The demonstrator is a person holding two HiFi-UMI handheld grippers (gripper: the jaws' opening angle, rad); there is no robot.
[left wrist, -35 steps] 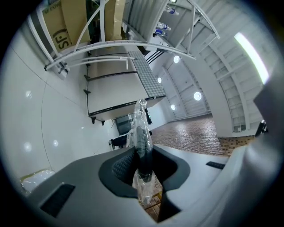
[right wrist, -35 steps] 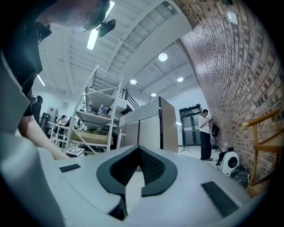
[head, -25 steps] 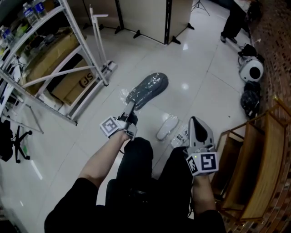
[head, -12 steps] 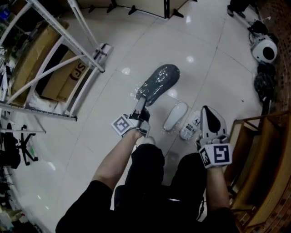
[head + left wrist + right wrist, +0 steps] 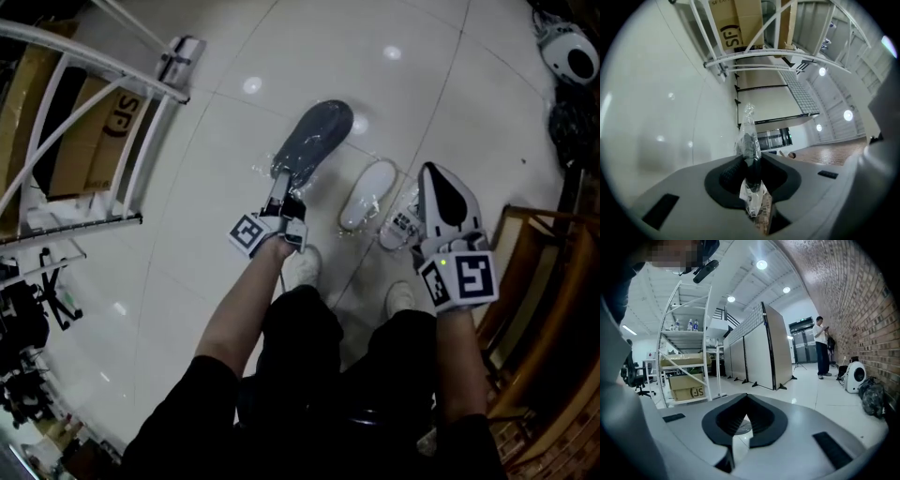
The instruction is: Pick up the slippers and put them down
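My left gripper (image 5: 279,199) (image 5: 751,161) is shut on the heel end of a grey slipper (image 5: 314,136) wrapped in clear plastic. The slipper stretches away from the gripper low over the white floor; I cannot tell whether it touches. In the left gripper view the slipper's dark edge (image 5: 750,145) stands pinched between the pads. A white slipper (image 5: 367,192) lies on the floor between the two grippers, with a second one in a printed plastic bag (image 5: 403,220) beside it. My right gripper (image 5: 434,173) (image 5: 747,401) hovers just right of that pair, shut with nothing in it.
A white metal rack (image 5: 94,103) with cardboard boxes (image 5: 89,131) stands at the left. Wooden furniture (image 5: 553,281) is close on the right, with a white appliance (image 5: 572,52) and a black bag (image 5: 574,122) behind it. The person's white shoes (image 5: 305,267) are below the slippers. Partition panels (image 5: 759,348) and a standing person (image 5: 821,348) are farther off.
Both grippers have sunk toward the floor, the left one carrying the grey slipper down with it. The head view has tilted down, so the white slippers lie closer to the grippers.
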